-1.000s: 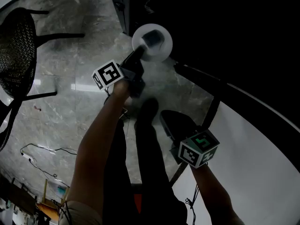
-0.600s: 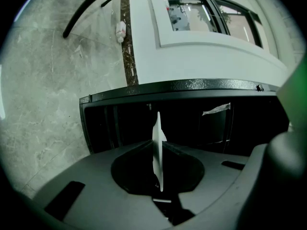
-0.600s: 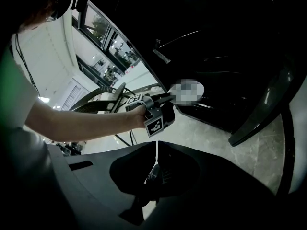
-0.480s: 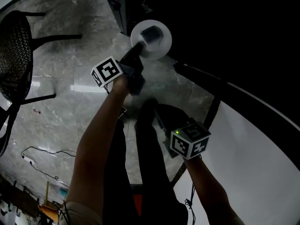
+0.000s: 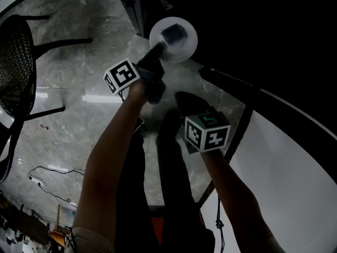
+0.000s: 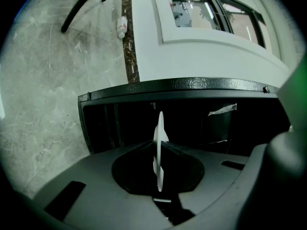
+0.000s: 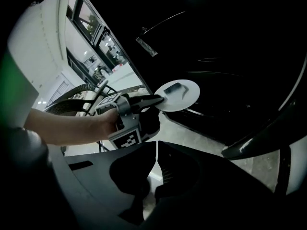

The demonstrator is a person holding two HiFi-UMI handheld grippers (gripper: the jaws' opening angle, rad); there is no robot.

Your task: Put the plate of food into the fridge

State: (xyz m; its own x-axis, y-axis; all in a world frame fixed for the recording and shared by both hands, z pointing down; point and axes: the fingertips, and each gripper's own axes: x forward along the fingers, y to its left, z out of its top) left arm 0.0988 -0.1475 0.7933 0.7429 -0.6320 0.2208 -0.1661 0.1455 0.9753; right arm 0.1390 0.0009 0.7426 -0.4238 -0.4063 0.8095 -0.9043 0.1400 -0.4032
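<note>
L: left gripper (image 6: 159, 150) clamped on plate (image 5: 187, 46) rim, edge-on between fingers | food (image 5: 173, 35) beyond fingertips, before dark fridge (image 6: 192, 123) opening | R: right gripper (image 7: 156, 152) pinched together, nothing between

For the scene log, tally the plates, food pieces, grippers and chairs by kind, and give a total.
plate: 1
food piece: 1
grippers: 2 (left gripper, right gripper)
chair: 1
Total: 5
</note>
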